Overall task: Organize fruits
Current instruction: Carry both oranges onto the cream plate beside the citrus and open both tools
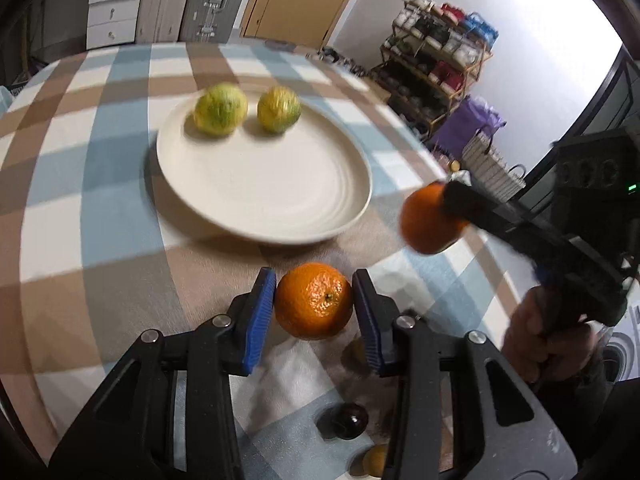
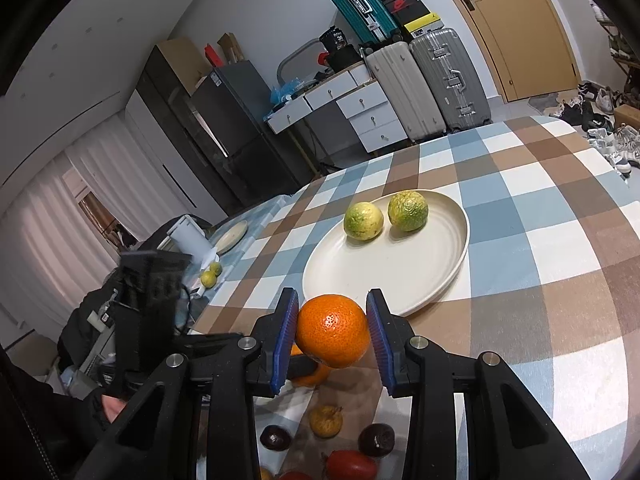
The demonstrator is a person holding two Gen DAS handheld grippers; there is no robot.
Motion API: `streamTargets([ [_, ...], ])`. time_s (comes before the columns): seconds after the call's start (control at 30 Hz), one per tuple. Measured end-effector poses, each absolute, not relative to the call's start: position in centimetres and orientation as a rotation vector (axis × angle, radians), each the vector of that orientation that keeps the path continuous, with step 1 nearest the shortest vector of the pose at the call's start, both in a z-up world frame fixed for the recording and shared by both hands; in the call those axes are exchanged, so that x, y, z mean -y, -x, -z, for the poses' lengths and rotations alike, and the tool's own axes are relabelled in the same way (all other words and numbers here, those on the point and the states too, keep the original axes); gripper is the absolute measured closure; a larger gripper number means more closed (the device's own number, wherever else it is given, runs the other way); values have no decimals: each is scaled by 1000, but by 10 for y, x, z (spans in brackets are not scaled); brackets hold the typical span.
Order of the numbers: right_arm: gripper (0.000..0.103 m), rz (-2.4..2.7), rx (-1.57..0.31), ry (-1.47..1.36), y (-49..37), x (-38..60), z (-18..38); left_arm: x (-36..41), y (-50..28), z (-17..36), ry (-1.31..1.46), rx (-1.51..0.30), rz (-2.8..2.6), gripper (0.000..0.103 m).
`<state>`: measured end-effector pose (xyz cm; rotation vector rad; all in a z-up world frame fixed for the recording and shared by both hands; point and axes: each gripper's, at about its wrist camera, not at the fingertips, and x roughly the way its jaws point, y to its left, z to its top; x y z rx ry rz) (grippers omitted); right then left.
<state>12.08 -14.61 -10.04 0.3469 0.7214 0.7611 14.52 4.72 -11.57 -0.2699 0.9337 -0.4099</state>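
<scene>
A checked tablecloth (image 2: pixel 520 208) of blue, brown and white squares covered the table. Behind it stood two upright suitcases (image 2: pixel 428 88) against a white wall (image 2: pixel 256 4), beside a white drawer unit (image 2: pixel 370 118) and a dark fridge (image 2: pixel 224 120). A teal suitcase (image 2: pixel 356 0) lay tilted on top, next to stacked boxes. A tan wooden door (image 2: pixel 520 28) was shut; shoes (image 2: pixel 600 120) littered the floor near it. Pale curtains (image 2: pixel 60 208) hung at left. A crowded wooden shelf rack (image 1: pixel 436 52) and a purple bag (image 1: pixel 466 126) stood near bright daylight
</scene>
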Motion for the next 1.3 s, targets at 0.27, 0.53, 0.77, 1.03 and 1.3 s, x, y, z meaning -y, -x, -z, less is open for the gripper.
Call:
streamTargets([
  [0.27,67,-778,-758,-360,-154,130,94,-75,-181,83,226,-848,334,66],
  [0.53,67,-786,-808,-370,-203,101,96,-91,-227,94,212,-850,294,66],
  [0.77,67,-747,-902,-392,-243,79,115,-98,-252,110,214,-862,286,66],
  [1.03,67,-721,-935,-386,-263,62,129,-104,-277,124,209,-875,288,66],
  [1.3,67,-727,-905,-395,-263,62,124,-104,-280,124,218,-866,304,57],
])
